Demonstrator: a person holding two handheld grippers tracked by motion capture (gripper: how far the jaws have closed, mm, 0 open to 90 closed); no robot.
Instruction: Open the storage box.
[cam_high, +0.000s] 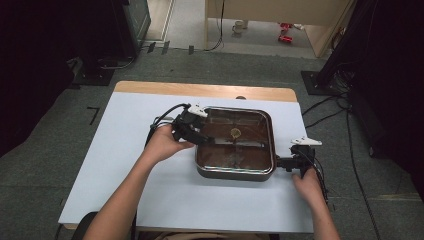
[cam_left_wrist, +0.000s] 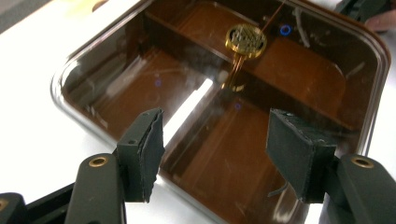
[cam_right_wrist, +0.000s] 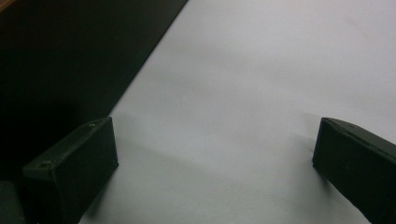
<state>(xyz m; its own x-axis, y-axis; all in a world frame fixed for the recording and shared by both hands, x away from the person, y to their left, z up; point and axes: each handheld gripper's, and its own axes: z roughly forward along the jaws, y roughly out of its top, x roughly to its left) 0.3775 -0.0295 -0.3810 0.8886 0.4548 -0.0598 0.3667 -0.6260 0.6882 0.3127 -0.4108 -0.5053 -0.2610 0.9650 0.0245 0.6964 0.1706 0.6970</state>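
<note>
A square pan (cam_high: 235, 176) with a shiny steel rim (cam_left_wrist: 74, 98) and a brown inside stands in the middle of the table. A raised ridge splits its inside. A small round gold piece with a grid face (cam_left_wrist: 246, 39) sits on a thin stem near the pan's middle (cam_high: 235, 133). My left gripper (cam_high: 205, 139) hovers over the pan's left edge, its jaws apart (cam_left_wrist: 215, 144) with nothing between them. Low over the table, my right gripper (cam_high: 282, 163) sits just right of the pan's near corner. Its jaws stand wide (cam_right_wrist: 215, 158) with bare white tabletop between them.
The white table top (cam_high: 125, 170) has a wooden strip (cam_high: 200, 90) along its far edge. Cables (cam_high: 330, 115) lie on the grey floor to the right, and dark stands (cam_high: 100, 70) rise beyond the table's far corners.
</note>
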